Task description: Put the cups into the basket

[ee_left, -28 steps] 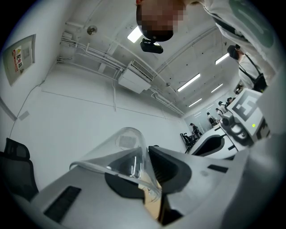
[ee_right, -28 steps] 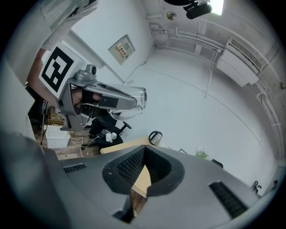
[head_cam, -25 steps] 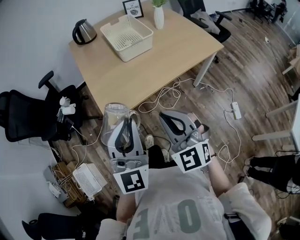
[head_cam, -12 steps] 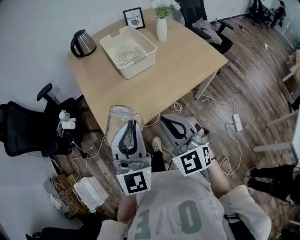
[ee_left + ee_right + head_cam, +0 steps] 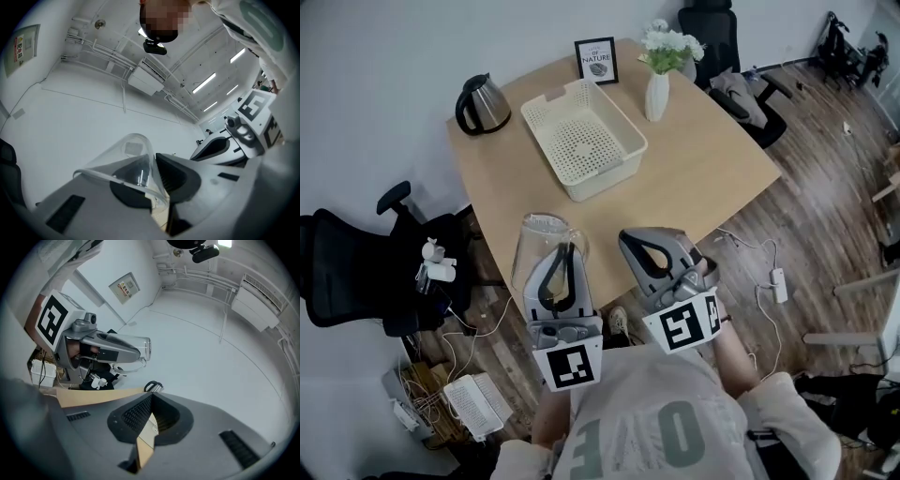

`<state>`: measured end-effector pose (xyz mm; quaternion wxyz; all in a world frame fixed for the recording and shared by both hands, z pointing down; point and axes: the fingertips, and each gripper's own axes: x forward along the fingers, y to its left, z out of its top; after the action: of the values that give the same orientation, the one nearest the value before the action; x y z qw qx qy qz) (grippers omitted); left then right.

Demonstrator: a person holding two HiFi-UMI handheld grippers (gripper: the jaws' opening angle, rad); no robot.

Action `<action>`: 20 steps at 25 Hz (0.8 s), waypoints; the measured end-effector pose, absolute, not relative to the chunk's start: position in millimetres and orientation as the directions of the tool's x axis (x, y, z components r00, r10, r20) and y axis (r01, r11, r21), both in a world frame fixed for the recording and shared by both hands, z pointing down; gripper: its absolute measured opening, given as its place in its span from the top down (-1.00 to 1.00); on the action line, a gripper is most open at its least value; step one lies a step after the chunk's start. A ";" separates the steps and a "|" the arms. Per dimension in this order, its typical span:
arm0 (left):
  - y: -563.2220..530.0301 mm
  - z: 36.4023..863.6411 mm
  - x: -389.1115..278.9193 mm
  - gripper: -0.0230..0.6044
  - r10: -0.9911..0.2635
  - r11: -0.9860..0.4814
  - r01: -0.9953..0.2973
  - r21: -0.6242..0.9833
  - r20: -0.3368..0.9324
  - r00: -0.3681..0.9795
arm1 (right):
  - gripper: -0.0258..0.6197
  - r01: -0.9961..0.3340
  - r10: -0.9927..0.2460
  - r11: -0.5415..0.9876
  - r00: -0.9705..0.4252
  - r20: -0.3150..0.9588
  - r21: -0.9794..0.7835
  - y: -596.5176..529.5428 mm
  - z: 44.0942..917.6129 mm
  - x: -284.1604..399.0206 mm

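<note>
A clear glass cup (image 5: 534,251) with a handle is pinched by its wall in my left gripper (image 5: 565,249), over the near edge of the wooden table (image 5: 703,159). In the left gripper view the cup (image 5: 125,157) sits between the shut jaws of the left gripper (image 5: 152,161), tilted up toward the ceiling. My right gripper (image 5: 652,246) is beside it, shut, with nothing in it; its jaw tips meet in the right gripper view (image 5: 149,401). The cream basket (image 5: 609,176) stands further back on the table and looks empty.
A steel kettle (image 5: 483,103), a picture frame (image 5: 598,61) and a white vase of flowers (image 5: 656,89) stand round the basket at the table's back. A black office chair (image 5: 356,272) is at the left, another chair (image 5: 722,28) behind the table. Cables lie on the wooden floor.
The table and basket have come closer and lower in the head view; both grippers now reach over the table's near edge instead of the floor. The cup stays in the left gripper.
</note>
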<state>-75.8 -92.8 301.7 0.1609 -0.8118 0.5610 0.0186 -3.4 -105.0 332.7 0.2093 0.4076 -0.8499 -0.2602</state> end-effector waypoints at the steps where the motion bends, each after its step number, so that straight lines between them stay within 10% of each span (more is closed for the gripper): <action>1: -101.5 302.3 -78.6 0.79 -0.906 -0.315 -0.918 -0.240 -0.211 0.366 | 0.93 -0.581 -0.800 0.533 -0.582 0.144 0.615 -113.7 333.5 -5.9; 20: -216.4 298.7 -52.0 0.79 -0.957 -0.193 -0.959 -0.206 -0.177 0.231 | 0.92 -0.542 -0.730 0.607 -0.670 0.137 0.582 -238.7 327.0 25.6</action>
<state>-52.0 -216.4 298.7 0.1371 -0.7724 0.6202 0.0046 25.6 -238.7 327.0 0.1840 0.3623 -0.8772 -0.2557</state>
